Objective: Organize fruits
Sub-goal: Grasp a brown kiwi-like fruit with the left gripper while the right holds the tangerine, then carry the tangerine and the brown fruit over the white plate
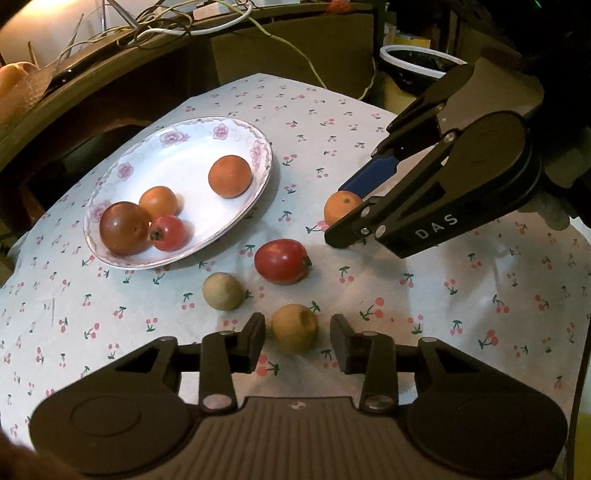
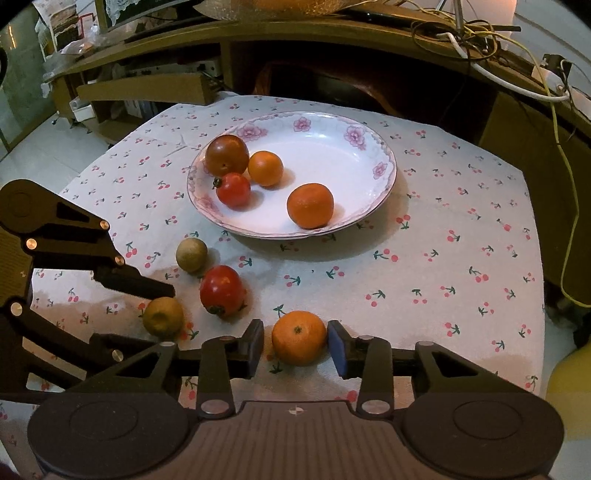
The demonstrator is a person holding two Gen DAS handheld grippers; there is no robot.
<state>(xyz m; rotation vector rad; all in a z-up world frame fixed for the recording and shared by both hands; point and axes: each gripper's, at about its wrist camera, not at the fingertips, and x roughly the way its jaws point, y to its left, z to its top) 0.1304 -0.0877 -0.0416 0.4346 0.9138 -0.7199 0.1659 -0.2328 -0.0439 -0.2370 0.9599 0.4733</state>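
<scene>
A flowered white plate (image 1: 258, 147) (image 2: 384, 155) holds several fruits, among them a mandarin (image 2: 310, 205) and a dark tomato (image 2: 226, 155). On the cherry-print cloth lie a red tomato (image 1: 282, 261), a greenish round fruit (image 1: 222, 291), a yellow-brown fruit (image 1: 294, 326) and a small orange (image 2: 299, 336). My left gripper (image 1: 297, 341) is open, its fingers straddling the yellow-brown fruit with a gap on each side. My right gripper (image 2: 295, 345) is also open around the small orange; its blue right pad (image 2: 338, 350) sits at the peel, and the left pad is clear of it.
The cloth-covered table (image 2: 461, 258) drops off at right and at the back. Behind it runs a dark wooden desk with tangled cables (image 2: 480, 33). A white-rimmed bin (image 1: 417, 62) stands beyond the table's far corner.
</scene>
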